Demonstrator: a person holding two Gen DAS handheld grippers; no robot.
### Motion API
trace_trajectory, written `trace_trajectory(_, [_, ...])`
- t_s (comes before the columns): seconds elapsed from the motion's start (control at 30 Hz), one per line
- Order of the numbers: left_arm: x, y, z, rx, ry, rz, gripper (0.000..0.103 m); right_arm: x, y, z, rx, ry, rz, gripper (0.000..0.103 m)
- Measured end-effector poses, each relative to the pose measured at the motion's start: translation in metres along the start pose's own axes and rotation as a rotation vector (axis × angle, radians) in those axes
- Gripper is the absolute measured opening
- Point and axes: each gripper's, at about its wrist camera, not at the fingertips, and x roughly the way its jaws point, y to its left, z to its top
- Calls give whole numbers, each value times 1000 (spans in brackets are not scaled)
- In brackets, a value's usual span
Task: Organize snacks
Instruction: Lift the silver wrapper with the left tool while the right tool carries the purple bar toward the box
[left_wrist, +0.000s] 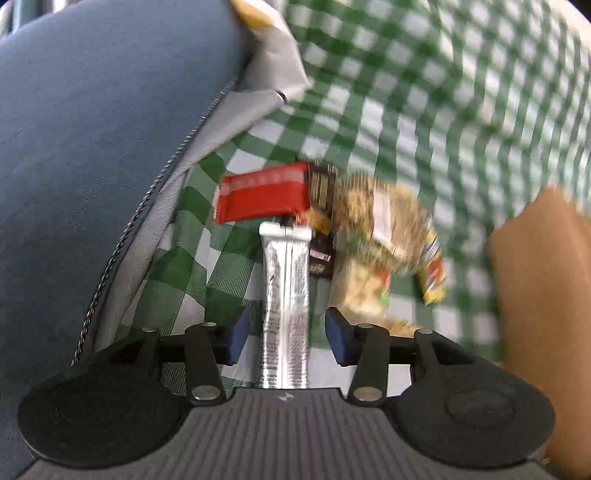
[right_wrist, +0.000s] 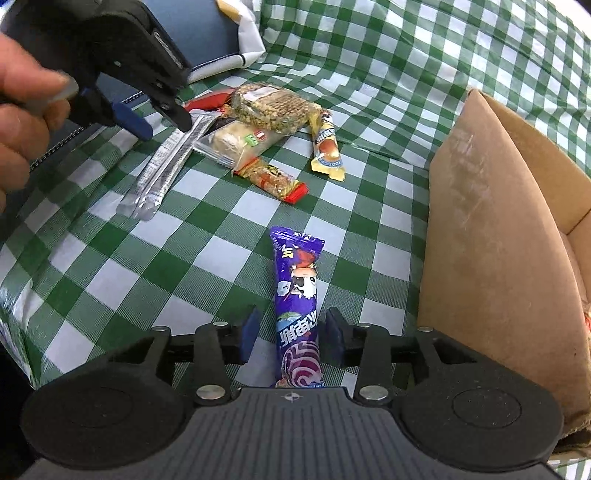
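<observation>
A silver stick packet (left_wrist: 286, 280) lies on the green checked cloth (right_wrist: 184, 277), running between the pads of my left gripper (left_wrist: 286, 334). The pads stand off it on both sides, so the gripper is open. In the right wrist view the left gripper (right_wrist: 159, 123) hovers over the far end of the silver packet (right_wrist: 162, 166). A purple snack packet (right_wrist: 297, 295) lies flat between the pads of my right gripper (right_wrist: 293, 334), which is open with a gap to each pad. Beyond is a pile of snacks: a granola pack (right_wrist: 273, 107), a pale cracker pack (right_wrist: 236, 142) and a red packet (left_wrist: 262, 195).
A cardboard box (right_wrist: 491, 221) stands open at the right. A dark blue zipped bag (left_wrist: 92, 147) fills the left, close to the left gripper. A red-ended bar (right_wrist: 275, 181) and a yellow wrapped snack (right_wrist: 327, 147) lie near the pile. A person's hand (right_wrist: 22, 110) holds the left gripper.
</observation>
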Motion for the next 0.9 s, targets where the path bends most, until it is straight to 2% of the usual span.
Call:
trace_trajectory(0.1, [13,-17,-5,97,41,80,51,3,-3,1,12,9,-2,43])
trace_trajectory(0.23, [17,-26,-7,147,32,107,49,6,-5,2,18,10,-1,44])
trace_trajectory(0.37, [14,-24,-11,151,21,103,31,7,-2,3,5,4,-11,44])
trace_trajectory(0.5, [12,-20,-7,124,25,80,25,6,0,3,-17,-5,-14,43])
trace_trajectory(0.57, [9,-17,-6,103,20,63,24,5,1,2,-24,-8,-8,22])
trace_trajectory(0.9, [-21,5,-2,-47,-51,-87,19,-2,-5,2,-14,-63,-74,20])
